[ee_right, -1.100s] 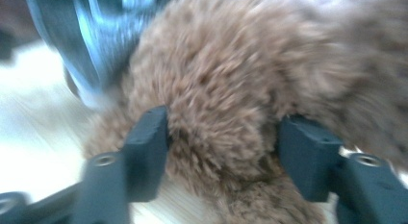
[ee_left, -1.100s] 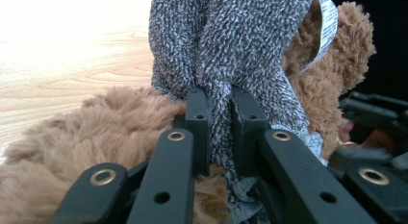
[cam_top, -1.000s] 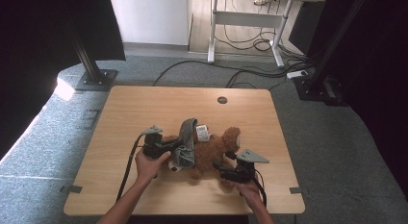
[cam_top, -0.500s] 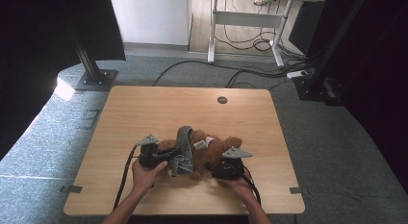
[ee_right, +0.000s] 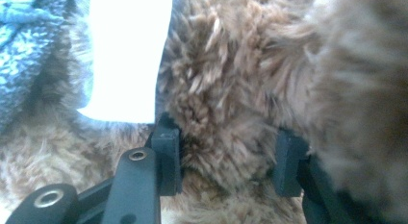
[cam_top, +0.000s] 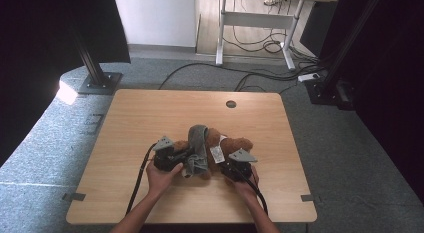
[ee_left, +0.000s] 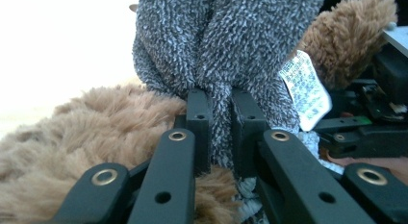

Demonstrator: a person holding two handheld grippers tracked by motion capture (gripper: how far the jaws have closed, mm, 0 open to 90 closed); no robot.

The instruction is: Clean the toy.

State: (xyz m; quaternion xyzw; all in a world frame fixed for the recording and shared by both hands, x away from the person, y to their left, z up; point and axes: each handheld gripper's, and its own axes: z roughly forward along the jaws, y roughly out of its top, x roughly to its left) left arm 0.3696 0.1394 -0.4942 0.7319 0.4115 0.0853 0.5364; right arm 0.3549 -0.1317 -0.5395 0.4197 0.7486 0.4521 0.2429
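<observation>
Light wood table with a cable grommet hole, on grey carpet. White wall behind, white-framed desk with loose cables under it. Black stands either side.

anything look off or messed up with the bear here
Nothing is damaged or spilled. The brown teddy bear lies on its side on the table, and the grey scarf is bunched across it, pinched by the left gripper. The right gripper clamps its fur.
</observation>
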